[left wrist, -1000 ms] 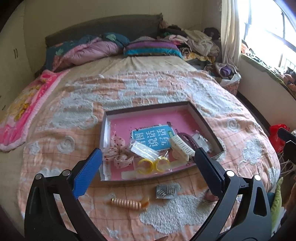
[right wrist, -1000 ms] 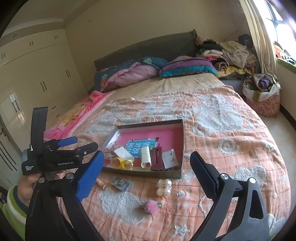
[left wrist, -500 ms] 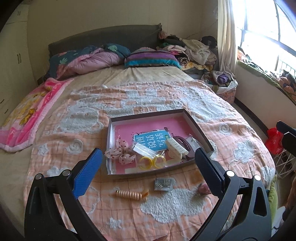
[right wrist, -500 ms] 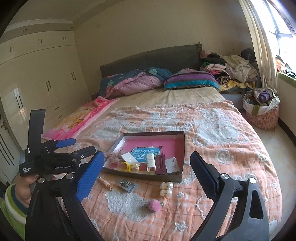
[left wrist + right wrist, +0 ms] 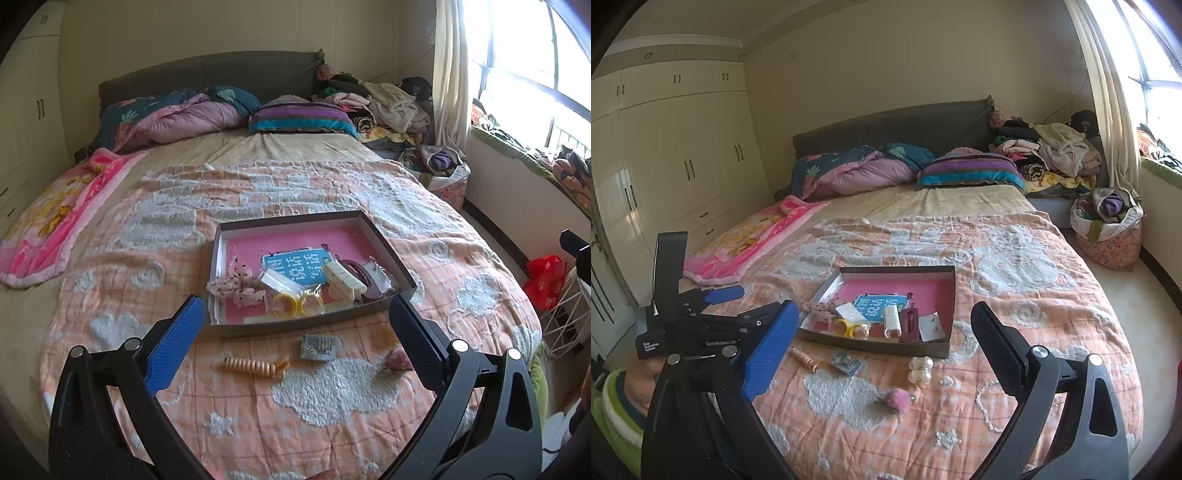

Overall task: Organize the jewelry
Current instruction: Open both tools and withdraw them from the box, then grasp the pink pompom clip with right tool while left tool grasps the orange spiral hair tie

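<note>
A shallow box [image 5: 306,325] with a pink lining lies on the peach bedspread. It holds a bow, yellow rings [image 5: 295,305], a cream hair clip [image 5: 345,281], a maroon clip and small packets. In front of it on the bedspread lie a beige spiral hair tie [image 5: 255,366], a packet of small clips [image 5: 319,346] and a pink pompom [image 5: 898,400]. A pearl clip [image 5: 921,369] rests by the box's near corner. My left gripper [image 5: 294,302] hovers open and empty above the near edge of the bed. My right gripper [image 5: 884,306] is also open and empty, to the right of the left one.
Pillows and a quilt [image 5: 192,118] lie at the head of the bed. A pink blanket [image 5: 55,218] covers its left side and clothes [image 5: 1056,151] are piled at the back right. A laundry basket [image 5: 1108,229], a red bag [image 5: 546,280] and a wire rack stand right of the bed. Wardrobes [image 5: 665,177] line the left wall.
Both grippers have drawn back and up from the bed, so the box and loose items look smaller and farther. Both stay open and nothing on the bed has moved.
</note>
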A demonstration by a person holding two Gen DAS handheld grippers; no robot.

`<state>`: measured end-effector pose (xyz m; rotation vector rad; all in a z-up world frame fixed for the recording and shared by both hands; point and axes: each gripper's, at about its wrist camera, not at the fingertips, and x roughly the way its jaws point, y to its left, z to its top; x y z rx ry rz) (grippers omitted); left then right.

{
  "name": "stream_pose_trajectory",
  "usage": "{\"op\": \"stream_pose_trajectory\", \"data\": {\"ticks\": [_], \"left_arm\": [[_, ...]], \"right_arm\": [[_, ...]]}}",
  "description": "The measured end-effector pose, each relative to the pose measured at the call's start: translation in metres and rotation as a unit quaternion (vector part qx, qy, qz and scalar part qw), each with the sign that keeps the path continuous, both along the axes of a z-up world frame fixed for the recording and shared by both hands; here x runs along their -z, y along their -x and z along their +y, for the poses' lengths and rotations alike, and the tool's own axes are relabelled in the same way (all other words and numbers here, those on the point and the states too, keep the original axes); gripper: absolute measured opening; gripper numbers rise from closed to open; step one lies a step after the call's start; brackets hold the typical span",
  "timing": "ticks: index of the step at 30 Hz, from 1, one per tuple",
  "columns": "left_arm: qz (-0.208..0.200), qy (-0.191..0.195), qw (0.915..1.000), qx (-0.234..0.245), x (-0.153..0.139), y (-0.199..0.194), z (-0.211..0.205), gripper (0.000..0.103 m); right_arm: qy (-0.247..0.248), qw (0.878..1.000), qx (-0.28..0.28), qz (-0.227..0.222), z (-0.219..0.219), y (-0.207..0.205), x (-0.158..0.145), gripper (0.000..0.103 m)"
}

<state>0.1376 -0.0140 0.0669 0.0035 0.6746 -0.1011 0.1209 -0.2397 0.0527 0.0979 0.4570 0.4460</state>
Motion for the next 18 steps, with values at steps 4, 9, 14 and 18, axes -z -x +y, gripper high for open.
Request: {"op": "stream_pose_trajectory", "data": {"ticks": [4,9,14,18], "left_arm": [[0.003,-0.003,1.0000,-0.003,0.003,0.005,-0.002,0.093],[0.008,-0.011,0.9999,-0.002,0.009,0.010,-0.004,0.093],[0.023,-0.018,0.9996,-0.004,0.022,0.017,-0.004,0.093],[0.032,-0.018,0.9993,-0.005,0.030,0.022,-0.002,0.093]], "right_arm": [[0.002,1.000,0.000,-0.004,-0.003,0.008,0.001,0.094],[0.010,1.000,-0.004,-0.004,-0.003,0.018,0.006,0.094],[0.019,1.000,-0.011,0.004,-0.001,0.024,0.016,0.094],[0.027,0.999,-0.019,0.014,0.003,0.027,0.026,0.094]]}}
